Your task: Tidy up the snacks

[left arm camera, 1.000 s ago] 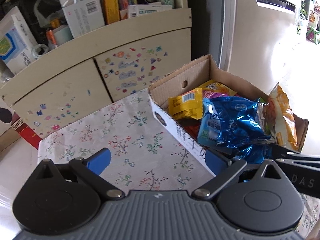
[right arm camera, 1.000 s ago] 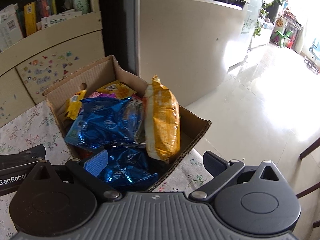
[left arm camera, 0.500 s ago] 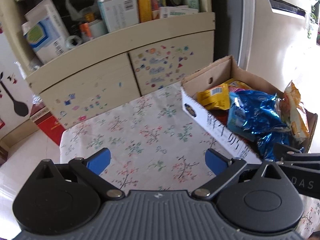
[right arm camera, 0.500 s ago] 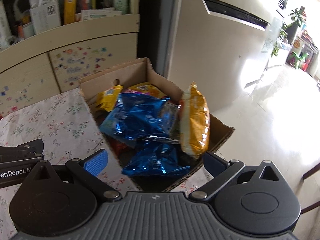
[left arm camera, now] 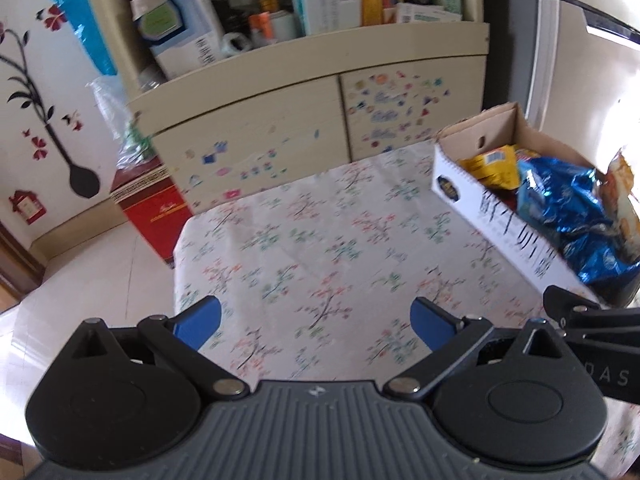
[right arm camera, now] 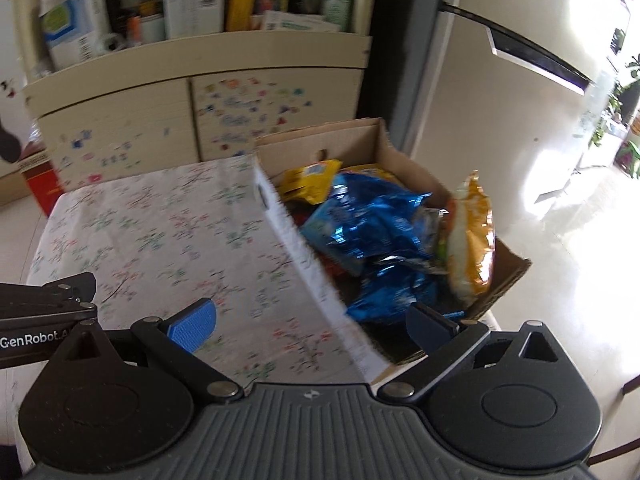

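A cardboard box [left arm camera: 496, 216] [right arm camera: 296, 240] stands at the right end of the flowered tablecloth [left arm camera: 320, 248] [right arm camera: 168, 232]. It holds blue foil snack bags [right arm camera: 372, 224] [left arm camera: 560, 196], a yellow pack [right arm camera: 312, 176] [left arm camera: 494, 164] and an upright orange chip bag [right arm camera: 470, 240]. My left gripper [left arm camera: 316, 322] is open and empty over the cloth, left of the box. My right gripper [right arm camera: 312, 324] is open and empty, above the box's near left wall.
A cream cabinet [left arm camera: 312, 112] with stickers and a cluttered shelf stands behind the table. A red box [left arm camera: 160, 212] sits on the floor at its left. A fridge [right arm camera: 500, 92] and bright tiled floor [right arm camera: 580, 260] lie to the right.
Both grippers have pulled back and swung left, away from the box. The box now sits farther right in the left view and more of the tablecloth shows.
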{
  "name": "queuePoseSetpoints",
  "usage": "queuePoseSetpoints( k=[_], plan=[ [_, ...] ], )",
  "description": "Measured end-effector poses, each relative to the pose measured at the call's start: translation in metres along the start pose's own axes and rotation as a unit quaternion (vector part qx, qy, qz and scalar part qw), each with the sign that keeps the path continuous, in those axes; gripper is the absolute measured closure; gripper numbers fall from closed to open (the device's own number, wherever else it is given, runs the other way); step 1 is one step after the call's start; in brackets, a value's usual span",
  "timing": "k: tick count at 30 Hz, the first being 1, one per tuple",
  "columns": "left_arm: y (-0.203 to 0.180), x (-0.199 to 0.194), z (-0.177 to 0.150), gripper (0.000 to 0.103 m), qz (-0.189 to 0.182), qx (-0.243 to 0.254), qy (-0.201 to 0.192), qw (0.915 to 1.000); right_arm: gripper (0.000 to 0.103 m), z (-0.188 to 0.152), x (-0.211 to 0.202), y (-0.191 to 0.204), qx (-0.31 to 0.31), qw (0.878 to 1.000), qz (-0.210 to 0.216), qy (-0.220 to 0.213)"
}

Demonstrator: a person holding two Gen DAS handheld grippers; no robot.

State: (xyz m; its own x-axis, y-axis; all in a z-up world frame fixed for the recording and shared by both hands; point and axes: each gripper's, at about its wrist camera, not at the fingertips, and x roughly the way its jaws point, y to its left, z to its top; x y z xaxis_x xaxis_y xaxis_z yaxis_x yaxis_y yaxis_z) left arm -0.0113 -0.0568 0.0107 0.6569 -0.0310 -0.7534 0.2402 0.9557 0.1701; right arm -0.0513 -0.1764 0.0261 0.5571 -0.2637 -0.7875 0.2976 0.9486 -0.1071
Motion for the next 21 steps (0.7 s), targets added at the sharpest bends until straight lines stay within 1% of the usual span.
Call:
queuePoseSetpoints(
  k=[4, 8, 11, 14, 16, 18, 21],
  plan=[
    [0.015, 0.003, -0.017, 0.002, 0.005, -0.015, 0.014, 0.9998, 0.000, -0.009, 0.000, 0.015, -0.021, 1.000, 0.014, 0.000],
    [0.031, 0.012, -0.034, 0.001, -0.001, -0.042, 0.040, 0.9983, 0.000, -0.019, 0.007, 0.024, -0.027, 0.999, 0.031, 0.012],
    [0.040, 0.019, -0.046, 0.001, 0.005, -0.053, 0.053, 0.9972, 0.000, -0.026, 0.018, 0.029, -0.031, 0.998, 0.043, 0.022],
    [0.047, 0.025, -0.054, 0.001, 0.008, -0.061, 0.059, 0.9964, 0.000, -0.036, 0.034, 0.035, -0.040, 0.997, 0.056, 0.035],
    [0.052, 0.030, -0.058, 0.001, 0.005, -0.069, 0.066, 0.9954, 0.000, -0.043, 0.045, 0.040, -0.041, 0.997, 0.057, 0.040],
    [0.056, 0.033, -0.061, 0.001, 0.004, -0.074, 0.067, 0.9950, 0.000, -0.050, 0.054, 0.044, -0.034, 0.997, 0.059, 0.038],
    [0.058, 0.036, -0.064, 0.001, 0.005, -0.076, 0.066, 0.9949, 0.000, -0.060, 0.065, 0.049, -0.024, 0.996, 0.076, 0.031]
  ],
)
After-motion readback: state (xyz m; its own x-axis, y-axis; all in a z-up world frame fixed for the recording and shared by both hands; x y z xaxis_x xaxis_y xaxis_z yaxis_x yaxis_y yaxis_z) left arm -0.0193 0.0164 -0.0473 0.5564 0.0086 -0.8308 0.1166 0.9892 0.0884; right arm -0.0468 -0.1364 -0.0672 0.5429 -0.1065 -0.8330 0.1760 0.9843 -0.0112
